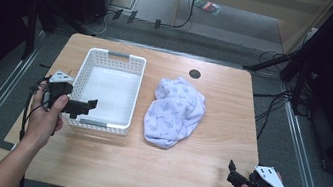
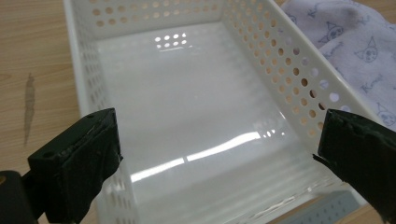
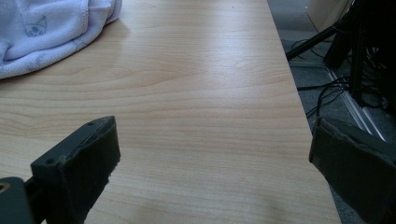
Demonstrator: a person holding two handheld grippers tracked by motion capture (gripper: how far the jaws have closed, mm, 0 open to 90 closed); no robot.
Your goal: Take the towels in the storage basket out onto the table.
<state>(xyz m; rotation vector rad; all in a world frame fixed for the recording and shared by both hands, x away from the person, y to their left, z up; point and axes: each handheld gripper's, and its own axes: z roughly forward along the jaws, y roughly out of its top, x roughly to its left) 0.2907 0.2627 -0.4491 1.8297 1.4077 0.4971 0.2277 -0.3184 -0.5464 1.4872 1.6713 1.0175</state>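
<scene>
Your left gripper (image 1: 85, 106) hangs wide open over the near left rim of the empty white perforated basket (image 1: 110, 55), gripping nothing. Your right gripper (image 1: 232, 175), equally wide and empty, sits near the table's (image 1: 216, 147) near right edge, bare wood between it and the crumpled printed cloth (image 1: 175, 111) beside the basket.

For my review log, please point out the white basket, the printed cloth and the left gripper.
white basket (image 1: 132, 93), high view, on its right wall.
printed cloth (image 1: 175, 112), high view, on the middle of the bundle.
left gripper (image 1: 89, 105), high view, between its open jaw tips at the basket's near left corner.
</scene>
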